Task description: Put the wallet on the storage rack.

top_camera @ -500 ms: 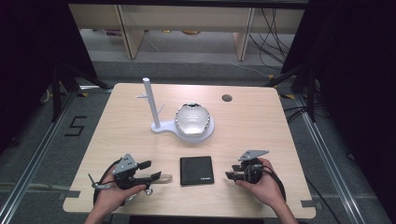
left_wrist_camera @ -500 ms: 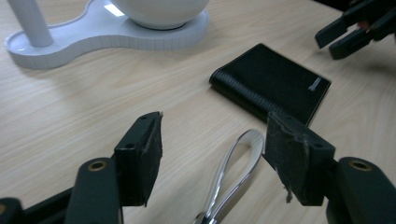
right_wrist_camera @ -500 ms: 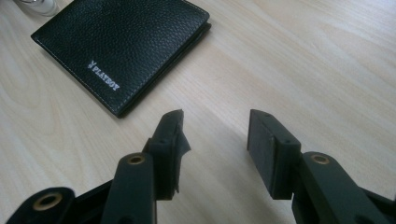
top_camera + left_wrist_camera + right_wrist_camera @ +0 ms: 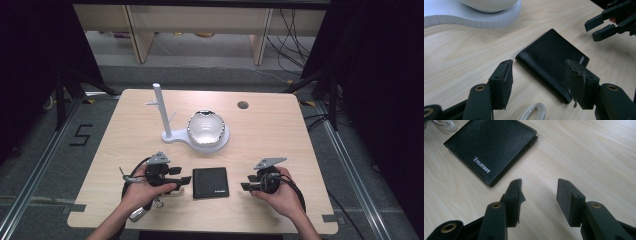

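Observation:
A closed black leather wallet (image 4: 210, 182) lies flat near the table's front edge, between my two hands. My left gripper (image 4: 185, 181) sits just left of it, jaws open and pointing right. In the left gripper view the wallet (image 4: 552, 61) lies close ahead, its near corner reaching between the open gripper (image 4: 538, 78). My right gripper (image 4: 246, 186) rests right of the wallet, open and empty. In the right gripper view the wallet (image 4: 492, 146), with white lettering, is ahead and to the left of the gripper (image 4: 539, 195).
A white stand (image 4: 165, 135) with an upright post and a shiny bowl (image 4: 205, 127) sits at the table's middle. A small round hole (image 4: 243, 105) is near the far edge. A white ring (image 4: 532, 113) lies under my left gripper. A clear small object (image 4: 445, 125) lies beyond the wallet.
Both hands have stayed almost in place beside the wallet; no clear movement shows.

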Demonstrator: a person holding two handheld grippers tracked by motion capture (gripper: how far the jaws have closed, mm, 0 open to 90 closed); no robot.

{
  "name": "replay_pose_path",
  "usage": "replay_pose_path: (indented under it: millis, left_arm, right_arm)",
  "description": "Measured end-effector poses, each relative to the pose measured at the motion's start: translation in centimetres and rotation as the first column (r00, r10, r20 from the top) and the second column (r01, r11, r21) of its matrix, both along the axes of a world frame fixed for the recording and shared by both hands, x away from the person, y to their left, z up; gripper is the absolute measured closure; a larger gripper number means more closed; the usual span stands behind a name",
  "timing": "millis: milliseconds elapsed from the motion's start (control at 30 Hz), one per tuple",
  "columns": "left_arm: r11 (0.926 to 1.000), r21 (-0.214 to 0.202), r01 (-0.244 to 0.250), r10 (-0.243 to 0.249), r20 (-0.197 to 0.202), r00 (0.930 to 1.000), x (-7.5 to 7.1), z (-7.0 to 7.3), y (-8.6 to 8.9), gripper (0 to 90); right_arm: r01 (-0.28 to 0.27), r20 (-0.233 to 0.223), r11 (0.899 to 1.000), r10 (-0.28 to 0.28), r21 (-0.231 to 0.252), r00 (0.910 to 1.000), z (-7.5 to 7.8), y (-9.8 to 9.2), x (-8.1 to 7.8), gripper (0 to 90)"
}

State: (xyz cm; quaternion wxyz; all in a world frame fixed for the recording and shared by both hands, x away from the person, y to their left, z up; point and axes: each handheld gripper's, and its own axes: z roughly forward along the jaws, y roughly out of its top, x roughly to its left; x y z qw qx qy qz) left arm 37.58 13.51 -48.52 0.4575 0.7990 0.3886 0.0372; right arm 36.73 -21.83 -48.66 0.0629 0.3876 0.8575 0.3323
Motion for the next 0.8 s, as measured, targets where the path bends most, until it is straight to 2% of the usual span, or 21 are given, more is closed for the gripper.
replay_pose_path:
  millis: [33, 67, 133, 167, 233, 267, 367, 400, 467, 500, 533, 633, 667, 733, 767, 800]
  left_arm:
    - [0.9999, 0.01, 0.0, 0.0, -0.024, 0.9997, 0.4, 0.0, -0.9, 40.2]
    - [0.9998, 0.017, 0.01, -0.009, -0.044, 0.999, 0.5, 0.0, -1.2, 40.2]
    - [0.9998, 0.02, 0.006, -0.005, -0.051, 0.9987, 0.6, -0.1, -1.6, 40.6]
    - [0.9996, 0.027, 0.009, -0.007, -0.062, 0.9981, 0.7, -0.2, -1.9, 40.6]
    - [0.999, 0.044, 0.01, -0.006, -0.087, 0.9962, 0.8, -0.4, -2.4, 40.8]
    - [0.9985, 0.054, 0.005, 0.002, -0.118, 0.993, 0.9, -0.6, -2.7, 40.9]
    - [0.9979, 0.064, -0.004, 0.012, -0.128, 0.9917, 1.0, -0.8, -2.9, 41.5]
    - [0.9975, 0.07, -0.005, 0.014, -0.133, 0.991, 1.1, -0.8, -2.9, 41.4]
    - [0.9967, 0.077, -0.023, 0.034, -0.143, 0.9891, 1.1, -0.9, -3.0, 41.4]
    - [0.9941, 0.108, -0.004, 0.02, -0.143, 0.9895, 1.3, -1.0, -2.9, 41.0]
    - [0.9929, 0.119, 0.002, 0.016, -0.149, 0.9887, 1.4, -1.0, -2.9, 40.8]
    - [0.992, 0.126, -0.011, 0.029, -0.136, 0.9903, 1.3, -1.1, -3.1, 40.0]
    - [0.9925, 0.122, -0.009, 0.027, -0.149, 0.9884, 1.2, -1.1, -3.2, 39.6]
    - [0.9875, 0.157, 0.004, 0.016, -0.127, 0.9918, 1.2, -1.2, -3.2, 38.8]
    - [0.9875, 0.157, 0.004, 0.016, -0.127, 0.9918, 1.2, -1.2, -3.2, 38.7]
    - [0.9856, 0.169, -0.002, 0.024, -0.128, 0.9914, 1.2, -1.2, -3.5, 38.7]
  right_arm:
    - [-0.011, 0.014, 1.0, 0.011, 0.023, 0.9998, -0.1, 0.3, 0.0, 55.7]
    - [-0.008, 0.005, 1.0, 0.008, 0.011, 1.0, 0.0, 0.4, 0.0, 55.6]
    - [0.007, -0.006, 1.0, -0.007, 0.003, 1.0, 0.2, 0.5, -0.2, 55.5]
    - [-0.011, 0.019, 1.0, 0.011, -0.005, 0.9997, 0.0, 0.5, -0.1, 55.4]
    - [-0.022, 0.018, 1.0, 0.022, 0.005, 0.9996, 0.1, 0.6, -0.2, 55.3]
    - [-0.019, 0.012, 1.0, 0.019, 0.005, 0.9997, 0.2, 0.6, -0.3, 55.3]
    - [-0.018, 0.006, 1.0, 0.018, 0.003, 0.9998, 0.3, 0.4, -0.3, 55.1]
    - [-0.019, 0.026, 1.0, 0.019, 0.003, 0.9995, 0.2, 0.3, -0.2, 55.1]
    - [-0.016, 0.012, 1.0, 0.016, 0.005, 0.9998, 0.4, 0.2, -0.3, 55.0]
    - [-0.013, 0.013, 1.0, 0.013, 0.008, 0.9998, 0.4, 0.1, -0.2, 55.0]
    - [-0.018, 0.025, 1.0, 0.018, 0.002, 0.9995, 0.4, 0.0, -0.2, 54.9]
    - [-0.022, 0.029, 1.0, 0.022, 0.001, 0.9993, 0.3, 0.0, -0.2, 54.8]
    - [-0.02, 0.028, 1.0, 0.02, 0.002, 0.9994, 0.3, 0.0, -0.2, 54.7]
    - [-0.036, 0.03, 0.999, 0.035, 0.003, 0.9989, 0.1, 0.0, -0.1, 54.5]
    - [-0.01, 0.0, 1.0, 0.01, -0.003, 0.9999, 0.4, 0.1, -0.4, 54.4]
    - [-0.012, 0.004, 1.0, 0.011, 0.013, 0.9999, 0.3, 0.2, -0.4, 54.3]
